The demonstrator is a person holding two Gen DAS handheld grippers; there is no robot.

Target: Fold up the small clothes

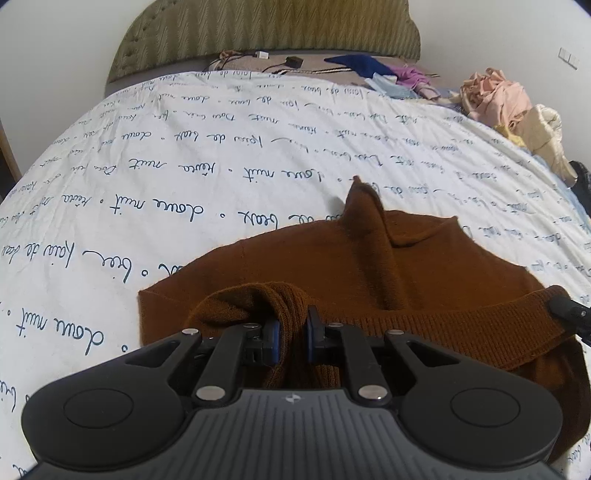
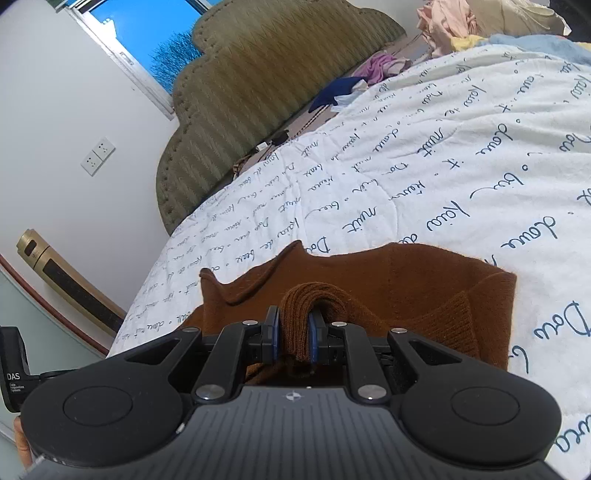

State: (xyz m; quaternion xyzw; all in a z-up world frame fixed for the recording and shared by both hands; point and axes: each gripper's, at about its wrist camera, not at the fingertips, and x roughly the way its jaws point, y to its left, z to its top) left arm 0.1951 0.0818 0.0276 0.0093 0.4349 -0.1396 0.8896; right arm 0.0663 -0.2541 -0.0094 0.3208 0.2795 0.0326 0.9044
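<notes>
Where the left wrist view looks along its fingers, the left claw (image 1: pixel 293 334) is seen narrowed onto a bunched fold of ribbed hem belonging to a brown knitted sweater (image 1: pixel 388 266), the knit being pinched between the two blue pads (image 1: pixel 274 341). The sweater is spread on the near part of a bed (image 1: pixel 184 155), over a white quilt printed with dark handwriting. One corner of the garment is raised in a small peak toward the middle of the bed. At the right edge of this view, the tip of the right claw (image 1: pixel 570 314) is seen at the ribbed hem. Along the far edge of the bed, by the olive padded headboard (image 1: pixel 266 33), a dark blue cloth (image 1: pixel 354 62) and a purple one are lying, with cables beside them. A heap of pink and cream clothes (image 1: pixel 513 107) is piled at the far right corner.

In the right wrist view, the right claw (image 2: pixel 293 332) is likewise drawn narrow, with a thick ribbed fold of the brown knitted sweater (image 2: pixel 406 280) clamped between its blue pads (image 2: pixel 316 339). The rest of the garment is laid flat just beyond the fingers, on the near part of the quilt. The headboard (image 2: pixel 258 92) is seen at the far edge of the bed (image 2: pixel 461 166), with the pile of clothes (image 2: pixel 461 18) at the far corner. A window (image 2: pixel 147 40) and a wall socket (image 2: pixel 98 155) are shown on the left wall.
</notes>
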